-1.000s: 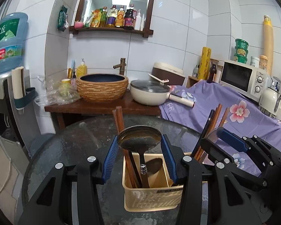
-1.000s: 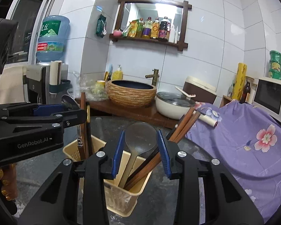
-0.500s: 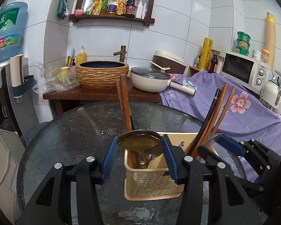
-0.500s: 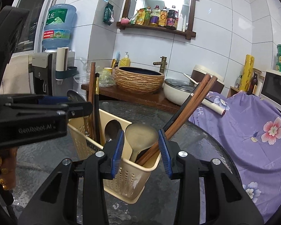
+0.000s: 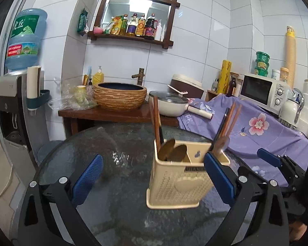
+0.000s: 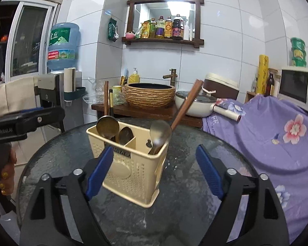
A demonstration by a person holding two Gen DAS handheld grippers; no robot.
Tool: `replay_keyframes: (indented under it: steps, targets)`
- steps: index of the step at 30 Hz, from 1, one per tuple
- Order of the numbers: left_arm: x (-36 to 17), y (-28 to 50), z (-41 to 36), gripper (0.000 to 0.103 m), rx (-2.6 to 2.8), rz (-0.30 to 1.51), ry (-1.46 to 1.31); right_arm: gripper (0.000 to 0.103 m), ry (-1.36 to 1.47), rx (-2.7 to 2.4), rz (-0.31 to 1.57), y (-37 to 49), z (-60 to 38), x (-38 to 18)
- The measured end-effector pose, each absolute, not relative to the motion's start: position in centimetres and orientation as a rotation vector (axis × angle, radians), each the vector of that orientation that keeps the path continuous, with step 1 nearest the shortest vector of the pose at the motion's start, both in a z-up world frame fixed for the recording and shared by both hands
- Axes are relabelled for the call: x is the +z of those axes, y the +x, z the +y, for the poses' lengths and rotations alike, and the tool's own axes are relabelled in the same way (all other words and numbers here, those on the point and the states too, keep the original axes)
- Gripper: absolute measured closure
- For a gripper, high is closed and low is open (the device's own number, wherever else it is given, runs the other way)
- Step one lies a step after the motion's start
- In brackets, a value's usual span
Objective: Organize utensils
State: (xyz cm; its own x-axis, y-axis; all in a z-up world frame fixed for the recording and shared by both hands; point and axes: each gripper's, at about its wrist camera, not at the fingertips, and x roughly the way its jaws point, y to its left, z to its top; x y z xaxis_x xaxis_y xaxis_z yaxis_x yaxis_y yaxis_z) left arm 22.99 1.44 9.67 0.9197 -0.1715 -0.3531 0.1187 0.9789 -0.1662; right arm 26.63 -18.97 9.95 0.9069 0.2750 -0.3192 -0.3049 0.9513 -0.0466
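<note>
While both grippers hang empty with fingers spread wide, the cream utensil basket (image 5: 179, 181) stands near the middle of the round glass table (image 5: 117, 211), holding spoons and chopsticks. It sits ahead between the right gripper (image 6: 154, 169) fingers, and just inside the left gripper (image 5: 154, 177) right finger.

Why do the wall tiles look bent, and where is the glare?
Both views are fisheye, so the tile lines bow toward the edges; in the left wrist view glare glints on the glass table; in the right wrist view a ceiling light flares in the mirror.
</note>
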Motion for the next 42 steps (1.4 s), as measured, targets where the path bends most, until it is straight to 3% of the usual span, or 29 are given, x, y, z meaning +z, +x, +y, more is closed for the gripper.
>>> replay_keyframes:
  steps: [5,18,32,42]
  targets:
    - [6.8,20.7,1.8,0.007,-0.167,0.434,-0.178,0.011,-0.010,0.311,0.378,23.9,-20.9,7.8]
    - [0.7,12.4,0.2,0.007,-0.199,0.473,-0.167,0.010,0.064,0.318,0.475,14.9,-22.5,1.4]
    - [2.6,2.5,-0.8,0.007,-0.171,0.292,-0.106,0.006,0.001,0.437,0.312,4.0,-21.8,3.2]
    - [2.9,-0.5,-1.3,0.006,-0.189,0.294,-0.078,0.006,-0.009,0.453,0.264,0.6,-22.4,3.8]
